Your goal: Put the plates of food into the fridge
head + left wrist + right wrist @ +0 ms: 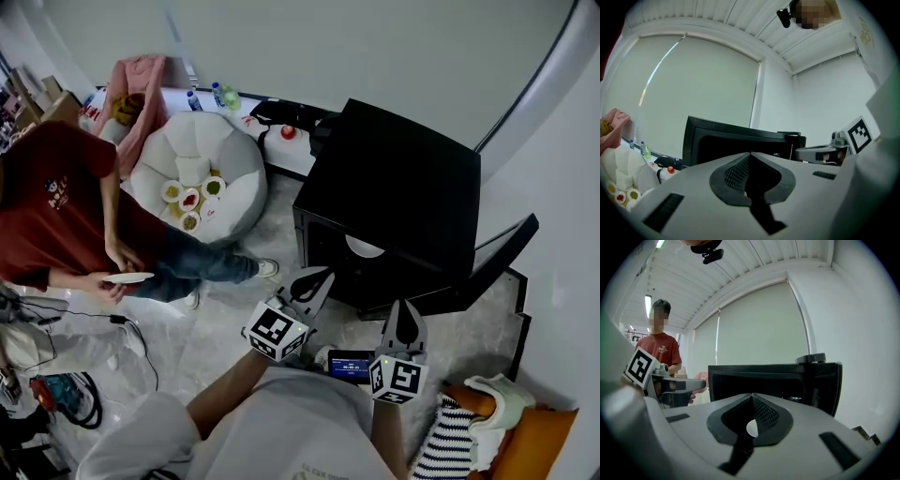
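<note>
The black fridge point(403, 178) stands on the floor with its door point(497, 253) swung open to the right; a white plate point(364, 247) lies inside it. Several small plates of food point(192, 199) sit on a white round seat point(234, 159) at the left. My left gripper point(323, 274) is shut and empty, level in front of the fridge point(736, 138). Beside it, my right gripper point(405, 305) is also shut with nothing held, facing the fridge opening point(778, 376). Both pairs of jaws meet at their tips in the gripper views.
A person in a red shirt point(56, 206) stands at the left holding a white plate point(128, 277). Bottles point(217, 94) stand at the back. A striped cloth point(445, 441) and an orange thing point(539, 436) lie at bottom right; cables and a tool point(66, 394) at bottom left.
</note>
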Available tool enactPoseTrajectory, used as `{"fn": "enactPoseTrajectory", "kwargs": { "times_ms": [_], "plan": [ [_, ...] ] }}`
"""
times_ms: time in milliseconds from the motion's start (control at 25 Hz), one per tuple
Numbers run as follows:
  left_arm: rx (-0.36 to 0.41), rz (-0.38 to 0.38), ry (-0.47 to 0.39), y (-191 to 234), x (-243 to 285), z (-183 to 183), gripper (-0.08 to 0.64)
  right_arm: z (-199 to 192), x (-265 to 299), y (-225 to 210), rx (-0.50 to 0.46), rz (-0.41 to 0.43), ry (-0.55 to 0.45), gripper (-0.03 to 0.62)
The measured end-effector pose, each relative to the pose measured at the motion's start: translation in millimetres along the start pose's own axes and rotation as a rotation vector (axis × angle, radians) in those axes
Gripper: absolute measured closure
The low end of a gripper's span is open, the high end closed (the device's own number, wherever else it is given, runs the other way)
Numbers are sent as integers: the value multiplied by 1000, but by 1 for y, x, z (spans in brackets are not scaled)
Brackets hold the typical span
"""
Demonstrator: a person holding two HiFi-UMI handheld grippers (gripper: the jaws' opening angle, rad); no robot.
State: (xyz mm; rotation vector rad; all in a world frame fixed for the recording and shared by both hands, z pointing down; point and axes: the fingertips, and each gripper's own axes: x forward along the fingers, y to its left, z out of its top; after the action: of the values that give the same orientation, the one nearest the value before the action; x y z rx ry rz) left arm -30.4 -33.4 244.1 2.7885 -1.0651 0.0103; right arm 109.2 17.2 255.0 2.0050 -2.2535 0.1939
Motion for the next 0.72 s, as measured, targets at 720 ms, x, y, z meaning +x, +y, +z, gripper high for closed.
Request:
{"fn": "enactPoseTrajectory", "kwargs": {
  "times_ms": [720],
  "plan": [
    [6,14,-3,5,-7,-1,555,3,-7,1,8,-44,-10,584]
  ]
}}
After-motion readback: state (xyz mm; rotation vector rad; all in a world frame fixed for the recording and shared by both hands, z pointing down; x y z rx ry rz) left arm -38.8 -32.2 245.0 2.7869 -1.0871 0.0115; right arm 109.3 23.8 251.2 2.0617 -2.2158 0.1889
